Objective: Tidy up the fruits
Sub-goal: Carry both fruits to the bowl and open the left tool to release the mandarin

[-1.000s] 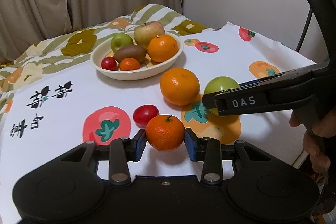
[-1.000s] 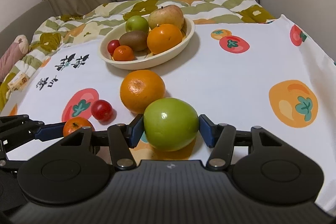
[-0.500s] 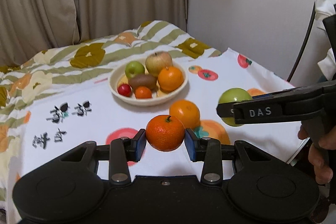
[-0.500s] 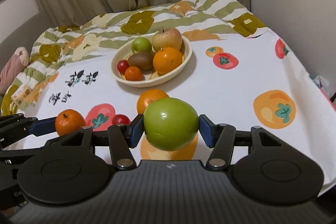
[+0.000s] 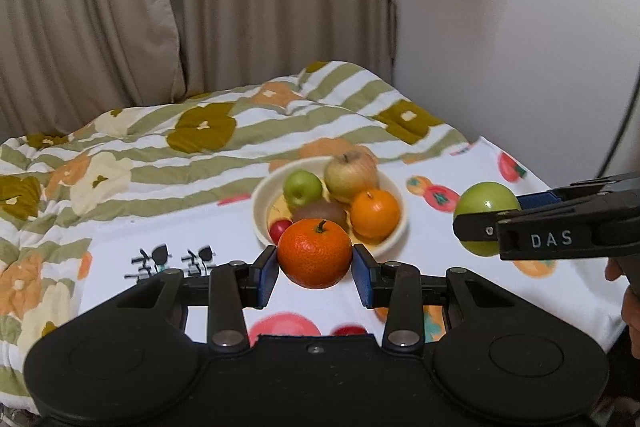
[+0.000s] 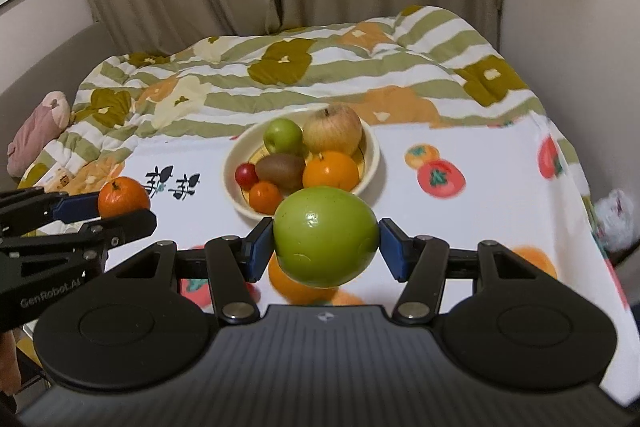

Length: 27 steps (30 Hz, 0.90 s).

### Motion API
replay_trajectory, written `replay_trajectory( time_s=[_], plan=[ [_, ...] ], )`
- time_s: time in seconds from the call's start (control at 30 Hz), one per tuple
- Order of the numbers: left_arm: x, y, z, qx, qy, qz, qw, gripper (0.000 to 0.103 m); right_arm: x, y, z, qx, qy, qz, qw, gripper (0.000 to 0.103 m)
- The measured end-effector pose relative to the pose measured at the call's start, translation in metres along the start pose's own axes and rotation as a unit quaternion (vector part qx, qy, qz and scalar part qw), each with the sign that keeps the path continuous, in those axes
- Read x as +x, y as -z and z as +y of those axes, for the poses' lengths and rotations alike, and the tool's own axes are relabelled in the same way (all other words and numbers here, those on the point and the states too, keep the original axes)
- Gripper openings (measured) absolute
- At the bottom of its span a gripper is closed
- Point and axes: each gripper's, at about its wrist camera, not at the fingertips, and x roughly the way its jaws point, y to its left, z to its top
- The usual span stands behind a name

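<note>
My left gripper [image 5: 315, 269] is shut on a small tangerine [image 5: 315, 253] and holds it in the air in front of the cream bowl [image 5: 401, 223]. My right gripper [image 6: 326, 245] is shut on a green apple [image 6: 325, 235], also held above the cloth, short of the bowl [image 6: 370, 163]. The bowl holds a green apple, a yellow-red apple, an orange, a kiwi, a red fruit and a small tangerine. A large orange [image 6: 296, 289] and a small red fruit [image 5: 350, 330] lie on the cloth, partly hidden below the grippers.
The white fruit-print cloth [image 6: 492, 215] covers a table; its right edge drops off near the wall. A striped floral quilt [image 6: 320, 75] lies behind the bowl, with curtains beyond. A white bag [image 6: 614, 219] sits low at the right.
Both grippers have lifted their fruits off the cloth and risen higher, moving toward the bowl. The large orange and red fruit stayed on the cloth.
</note>
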Motion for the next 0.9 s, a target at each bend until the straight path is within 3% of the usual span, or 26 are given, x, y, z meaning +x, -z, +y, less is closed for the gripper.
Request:
replay_trajectory(
  time_s=[0.43, 0.9],
  plan=[
    [0.084, -0.041, 0.017, -0.032, -0.041, 0.029, 0.9982, 0.043, 0.077, -0.058, -0.012, -0.048, -0.050, 0.020, 0.997, 0.071],
    [0.161, -0.054, 0.029, -0.036, -0.058, 0.066, 0.9955, 0.043, 0.134, -0.081, -0.017, -0.075, -0.082, 0.038, 0.993, 0.071]
  ],
)
